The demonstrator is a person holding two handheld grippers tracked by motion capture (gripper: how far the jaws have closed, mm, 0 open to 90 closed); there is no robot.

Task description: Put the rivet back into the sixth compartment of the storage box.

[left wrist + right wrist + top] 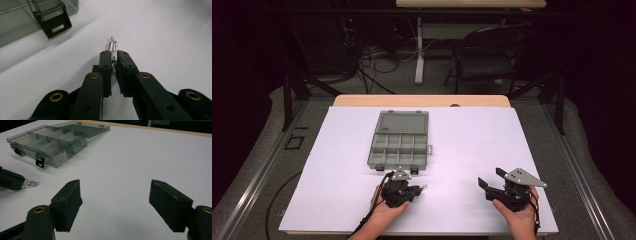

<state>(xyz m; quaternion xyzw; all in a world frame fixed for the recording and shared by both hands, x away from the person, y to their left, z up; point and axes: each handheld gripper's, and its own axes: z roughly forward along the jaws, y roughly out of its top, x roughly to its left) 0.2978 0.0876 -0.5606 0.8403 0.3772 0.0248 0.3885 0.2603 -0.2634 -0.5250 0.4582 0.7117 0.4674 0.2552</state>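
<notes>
Jaws of the left gripper (114, 58) are pressed onto a small silver metal rivet (112, 45), whose flared head and thin pin stick out just past the tips, above the white table sheet (162, 50). Up and to the left of this gripper, near it, sits the open smoke-grey clear plastic compartment box (399, 139), one black latch (53, 23) facing the tips. Well apart to the side, the right gripper (491, 180) is held in a hand (518, 212) with its jaws spread wide, nothing between them.
</notes>
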